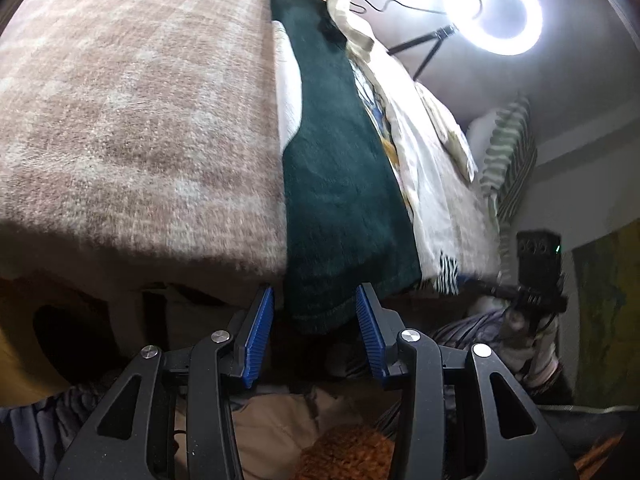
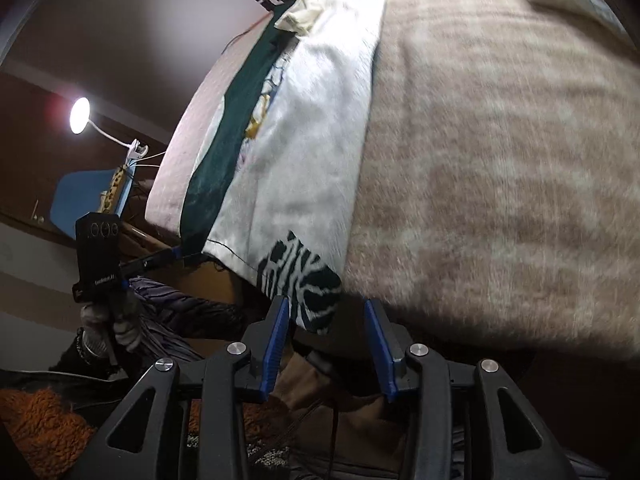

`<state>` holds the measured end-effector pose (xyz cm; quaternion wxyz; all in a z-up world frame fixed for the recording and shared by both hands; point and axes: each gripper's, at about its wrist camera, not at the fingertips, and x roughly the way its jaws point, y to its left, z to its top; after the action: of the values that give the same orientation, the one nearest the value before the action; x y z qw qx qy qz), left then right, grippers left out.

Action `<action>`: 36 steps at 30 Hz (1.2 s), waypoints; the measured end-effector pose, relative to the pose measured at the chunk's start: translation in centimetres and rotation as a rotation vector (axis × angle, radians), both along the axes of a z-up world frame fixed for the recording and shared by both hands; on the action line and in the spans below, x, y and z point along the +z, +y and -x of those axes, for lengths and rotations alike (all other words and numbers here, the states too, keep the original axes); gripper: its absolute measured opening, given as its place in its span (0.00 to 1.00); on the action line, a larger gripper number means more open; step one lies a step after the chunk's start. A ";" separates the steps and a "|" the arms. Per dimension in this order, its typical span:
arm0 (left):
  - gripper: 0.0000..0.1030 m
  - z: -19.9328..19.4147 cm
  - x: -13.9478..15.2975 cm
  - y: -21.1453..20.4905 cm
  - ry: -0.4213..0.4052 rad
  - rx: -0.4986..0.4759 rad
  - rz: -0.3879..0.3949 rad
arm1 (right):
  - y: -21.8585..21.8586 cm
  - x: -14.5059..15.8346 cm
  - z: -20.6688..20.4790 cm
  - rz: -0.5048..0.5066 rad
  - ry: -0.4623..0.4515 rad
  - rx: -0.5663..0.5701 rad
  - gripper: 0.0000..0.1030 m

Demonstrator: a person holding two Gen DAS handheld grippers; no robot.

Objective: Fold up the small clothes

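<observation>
Left hand-held gripper (image 1: 315, 312) released, straddling green cloth (image 1: 344, 200) hem | right hand-held gripper (image 2: 326, 322) released at white garment (image 2: 296, 152) corner | I see both stretching lengthwise away.

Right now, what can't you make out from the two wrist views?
- Left wrist view: dark green garment, its far end runs out of frame; hem hangs between the left gripper pads, contact unclear.
- Right wrist view: white garment blurred; its zebra-print corner hangs by the right gripper, contact unclear.
- Both: printed cloth between them mostly covered.
- Under the plaid blanket: the bed edge is in shadow.
</observation>
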<state>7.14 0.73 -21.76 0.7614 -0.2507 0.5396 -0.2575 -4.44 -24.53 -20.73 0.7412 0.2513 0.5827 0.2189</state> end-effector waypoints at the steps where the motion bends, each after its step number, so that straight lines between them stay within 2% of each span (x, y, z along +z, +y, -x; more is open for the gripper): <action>1: 0.40 -0.2 -0.2 0.0 0.007 0.002 0.007 | 0.1 -0.3 -0.1 -0.020 0.015 0.002 0.41; 8: 0.39 -0.7 -0.9 -0.9 0.042 -0.042 0.067 | 1.1 -2.8 -1.6 -0.124 0.089 -0.005 0.41; 10: 0.37 -0.7 -0.7 -0.6 0.045 -0.042 0.104 | 1.4 -3.2 -1.9 -0.176 0.104 0.001 0.31; 11: 0.37 -0.8 -0.7 -0.5 0.049 -0.041 0.117 | 1.6 -3.2 -2.0 -0.191 0.108 0.009 0.30; 15: 0.11 -0.7 -0.8 -0.3 0.063 -0.053 0.138 | 2.3 -2.3 -2.3 -0.212 0.086 0.037 0.11; 16: 0.08 -0.6 -0.8 -0.4 0.065 -0.063 0.149 | 2.4 -2.0 -2.2 -0.219 0.076 0.039 0.06; 18: 0.05 -0.5 -0.6 -0.6 0.059 -0.073 0.158 | 2.4 -1.3 -2.2 -0.218 0.051 0.036 0.04; 24: 0.03 -0.6 0.5 -0.5 0.053 -0.074 0.258 | 1.6 -0.6 -2.3 -0.252 0.012 -0.006 0.00; 36: 0.03 -3.0 3.9 -0.5 -0.065 -0.066 0.280 | -1.5 2.9 -4.3 -0.332 -0.092 -0.104 0.00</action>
<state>10.15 0.21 -17.87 0.7272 -0.3282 0.4814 -0.3629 -0.13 -26.02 -17.84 0.7257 0.3897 0.4903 0.2849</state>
